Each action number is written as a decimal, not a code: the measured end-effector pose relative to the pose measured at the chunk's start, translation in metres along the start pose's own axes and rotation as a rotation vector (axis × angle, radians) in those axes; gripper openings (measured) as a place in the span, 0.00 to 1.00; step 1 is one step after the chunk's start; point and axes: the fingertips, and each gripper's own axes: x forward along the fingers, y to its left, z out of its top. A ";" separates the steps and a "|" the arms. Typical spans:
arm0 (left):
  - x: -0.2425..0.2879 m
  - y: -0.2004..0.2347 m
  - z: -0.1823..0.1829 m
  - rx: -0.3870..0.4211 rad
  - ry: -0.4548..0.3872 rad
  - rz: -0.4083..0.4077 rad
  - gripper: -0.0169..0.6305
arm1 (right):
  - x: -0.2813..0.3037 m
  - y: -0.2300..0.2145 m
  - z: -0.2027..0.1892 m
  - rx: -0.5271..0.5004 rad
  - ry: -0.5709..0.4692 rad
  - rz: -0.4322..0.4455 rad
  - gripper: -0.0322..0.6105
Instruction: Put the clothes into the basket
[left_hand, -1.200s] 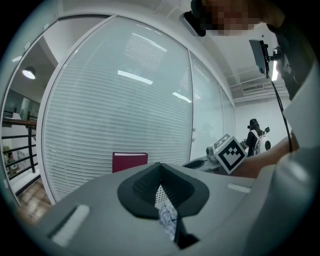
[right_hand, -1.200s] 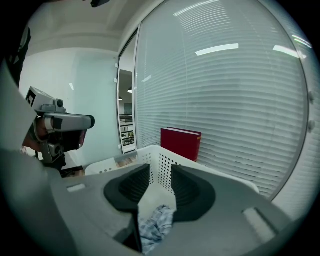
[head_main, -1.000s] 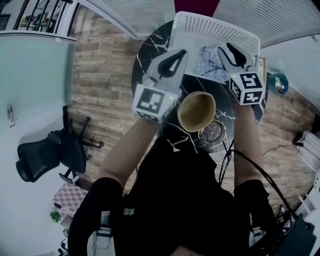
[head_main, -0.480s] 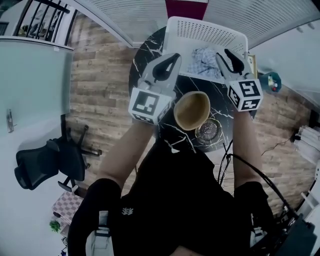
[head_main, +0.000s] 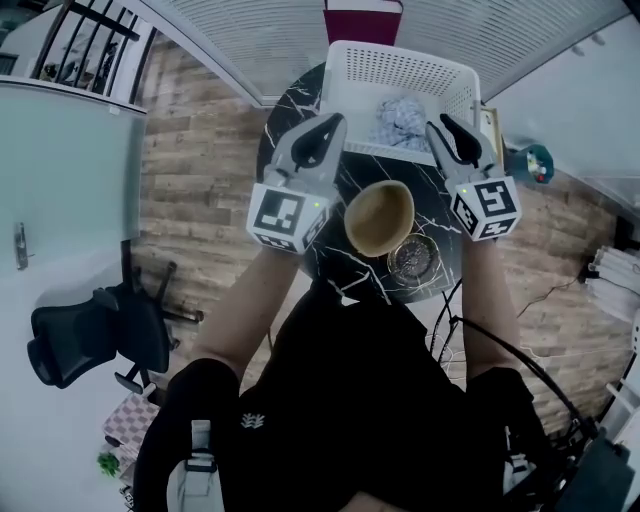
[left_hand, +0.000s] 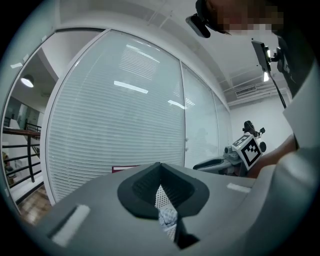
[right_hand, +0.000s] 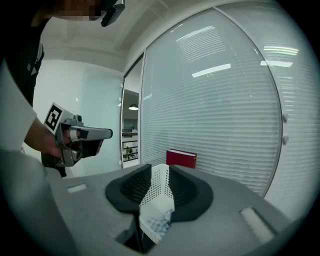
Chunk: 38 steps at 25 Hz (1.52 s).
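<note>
A white perforated basket (head_main: 400, 60) stands at the far side of a round black marble table (head_main: 290, 110). A blue-and-white checked cloth (head_main: 400, 122) lies crumpled inside it. My left gripper (head_main: 333, 122) hovers at the basket's near left corner. Its jaws are empty, with a narrow slit between them. My right gripper (head_main: 437, 126) hovers at the near right corner. Its jaws are closing with nothing between them. In the right gripper view the basket (right_hand: 159, 185) and cloth (right_hand: 156, 224) show through the gap. In the left gripper view a sliver of cloth (left_hand: 167, 216) shows through the slit.
A wooden bowl (head_main: 379, 217) and a round metal dish (head_main: 413, 259) sit on the table's near side, between my arms. A red box (head_main: 362, 22) stands behind the basket, against a glass wall with blinds. A black office chair (head_main: 90, 335) stands on the wood floor to the left.
Both grippers have drawn back from over the basket to its near rim. The right one no longer hangs over the cloth. The cloth stays in the basket.
</note>
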 end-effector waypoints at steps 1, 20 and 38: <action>-0.003 -0.002 0.003 0.003 -0.003 -0.002 0.04 | -0.005 0.003 0.002 -0.003 -0.006 -0.001 0.23; -0.054 -0.014 0.002 0.008 -0.011 0.032 0.04 | -0.071 0.027 -0.007 0.030 -0.050 -0.070 0.05; -0.064 -0.028 0.007 0.027 -0.009 0.005 0.04 | -0.085 0.036 -0.010 0.040 -0.045 -0.086 0.05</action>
